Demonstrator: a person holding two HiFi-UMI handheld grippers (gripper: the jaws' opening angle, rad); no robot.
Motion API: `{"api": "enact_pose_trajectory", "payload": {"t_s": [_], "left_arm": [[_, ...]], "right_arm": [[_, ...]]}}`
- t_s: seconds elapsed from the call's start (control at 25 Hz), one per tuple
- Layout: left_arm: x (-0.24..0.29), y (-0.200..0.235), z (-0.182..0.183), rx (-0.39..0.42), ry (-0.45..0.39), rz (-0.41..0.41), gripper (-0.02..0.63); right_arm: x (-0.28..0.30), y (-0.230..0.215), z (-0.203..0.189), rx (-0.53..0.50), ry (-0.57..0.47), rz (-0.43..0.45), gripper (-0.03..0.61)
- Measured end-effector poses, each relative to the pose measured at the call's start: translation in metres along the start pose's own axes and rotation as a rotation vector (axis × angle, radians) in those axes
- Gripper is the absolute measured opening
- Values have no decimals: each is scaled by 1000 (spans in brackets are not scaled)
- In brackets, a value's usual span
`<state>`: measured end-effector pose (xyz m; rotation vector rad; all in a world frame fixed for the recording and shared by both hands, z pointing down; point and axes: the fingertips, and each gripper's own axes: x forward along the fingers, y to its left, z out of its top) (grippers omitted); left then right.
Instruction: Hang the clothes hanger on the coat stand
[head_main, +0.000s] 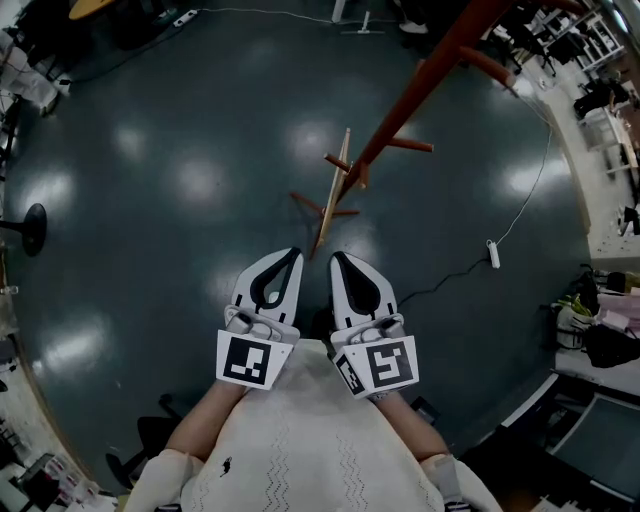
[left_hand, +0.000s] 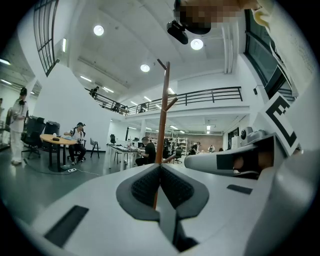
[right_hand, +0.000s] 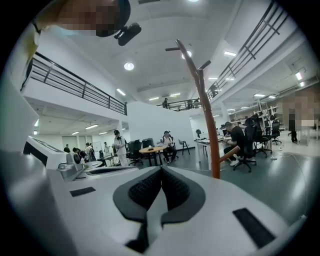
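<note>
The clothes hanger (head_main: 326, 220) appears to be the pale wooden bar seen edge-on in the head view. It crosses the lower part of the red-brown coat stand (head_main: 420, 90) near the middle of the dark glossy floor (head_main: 150, 200). Whether it hangs from a peg cannot be told.

Its near end lies between the tips of the left gripper (head_main: 293, 255) and the right gripper (head_main: 337, 258), touching neither. Both grippers are clenched, pads pressed together with nothing between them. Each carries a cube with a black-and-white square marker (head_main: 247, 360).

A white cable (head_main: 530, 200) runs across the floor's right side to a power strip (head_main: 493, 253). Seated people work at desks beyond the stand.
</note>
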<state>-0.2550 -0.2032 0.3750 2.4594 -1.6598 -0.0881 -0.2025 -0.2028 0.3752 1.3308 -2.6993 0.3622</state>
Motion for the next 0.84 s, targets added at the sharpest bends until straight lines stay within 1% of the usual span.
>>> {"api": "enact_pose_trajectory", "payload": {"t_s": [0.2, 0.44, 0.6, 0.84], "left_arm": [[2, 4, -5, -5, 14, -4, 12], [6, 8, -5, -8, 18, -10, 12], [10, 5, -9, -10, 18, -16, 12], [8, 5, -9, -10, 15, -29, 12]], "right_arm": [[4, -1, -8, 19, 25, -7, 18], [9, -5, -11, 19, 43, -17, 18], [9, -10, -20, 54, 66, -11, 18], [8, -5, -23, 39, 79, -12, 18]]}}
